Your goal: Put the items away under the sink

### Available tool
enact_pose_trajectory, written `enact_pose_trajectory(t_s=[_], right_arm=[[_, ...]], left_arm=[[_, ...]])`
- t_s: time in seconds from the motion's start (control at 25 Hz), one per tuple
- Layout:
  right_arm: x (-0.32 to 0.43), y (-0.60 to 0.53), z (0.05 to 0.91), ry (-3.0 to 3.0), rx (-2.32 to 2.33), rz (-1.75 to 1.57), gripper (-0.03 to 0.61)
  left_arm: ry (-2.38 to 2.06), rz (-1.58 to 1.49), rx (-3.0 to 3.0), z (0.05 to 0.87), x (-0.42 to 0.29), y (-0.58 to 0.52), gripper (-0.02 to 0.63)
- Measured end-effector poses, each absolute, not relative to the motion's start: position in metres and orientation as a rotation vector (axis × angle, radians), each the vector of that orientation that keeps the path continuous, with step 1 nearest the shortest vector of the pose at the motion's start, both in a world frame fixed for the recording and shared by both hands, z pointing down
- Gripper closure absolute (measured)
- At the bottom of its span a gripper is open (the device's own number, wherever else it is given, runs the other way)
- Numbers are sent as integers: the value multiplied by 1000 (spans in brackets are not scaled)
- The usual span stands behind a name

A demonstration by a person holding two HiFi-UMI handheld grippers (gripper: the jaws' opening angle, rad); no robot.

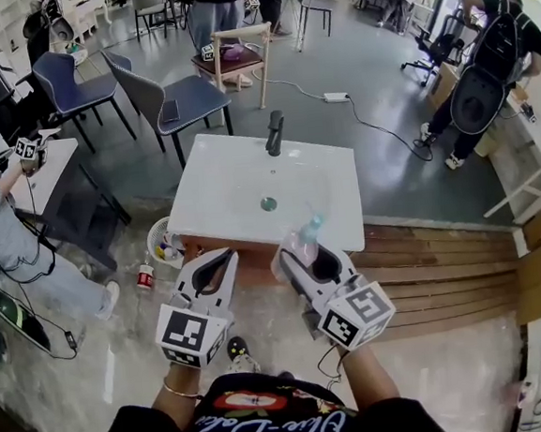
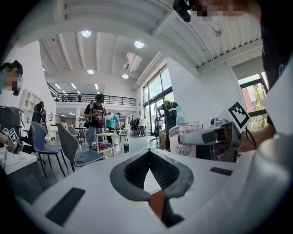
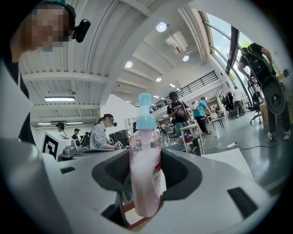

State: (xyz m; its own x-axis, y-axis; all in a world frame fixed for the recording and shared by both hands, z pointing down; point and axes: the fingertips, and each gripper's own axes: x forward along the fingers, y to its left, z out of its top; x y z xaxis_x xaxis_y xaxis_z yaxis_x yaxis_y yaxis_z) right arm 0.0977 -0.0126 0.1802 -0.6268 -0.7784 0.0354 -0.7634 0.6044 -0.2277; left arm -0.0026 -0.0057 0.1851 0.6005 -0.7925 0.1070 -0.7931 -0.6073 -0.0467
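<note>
The right gripper [image 1: 302,251] is clenched on an upright pink pump bottle [image 1: 308,233] at the front edge of the white sink [image 1: 230,181]. Bare floor lies toward the person, and a basket [image 1: 163,245] sits by the sink's left corner. The left gripper [image 1: 220,258], tips pressed together on nothing, hangs just beside the right one, and only its view shows the bottle's printed label [image 2: 182,147].

A large open-plan work hall, closer to a lab or studio than a home. A white beamed ceiling [image 2: 105,27] spans tall windows [image 2: 155,87] and a railed mezzanine [image 2: 100,98]. A white square sink [image 1: 220,182] stands alone on the grey polished floor [image 1: 371,70]. Blue-grey chairs [image 1: 180,101] stand beyond it, and a cabled power strip [image 1: 335,96] lies at far right.
</note>
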Motion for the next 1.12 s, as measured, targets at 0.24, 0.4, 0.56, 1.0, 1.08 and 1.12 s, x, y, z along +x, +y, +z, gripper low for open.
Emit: enact_pose_trajectory(t_s=[0.24,0.4,0.56,1.0,1.08,1.12], right_arm=[[106,4,181,2762,-1306,-334,371],[109,15,182,2778,-1284,-333,370],[114,29,181,2790,-1261,-338,370],[114,58,194,2821,-1218,-363,370],[113,63,196,2827,-1207,-364,371],[113,65,198,2829,-1202,-364,371]], left_arm=[[-1415,203,2811,184,6,14,607],[-1440,199,2807,182,9,27,606],[-1452,203,2797,181,15,43,607],[-1486,230,2752,195,15,76,607],[-1495,233,2747,196,14,81,606],[-1499,237,2743,197,14,82,607]])
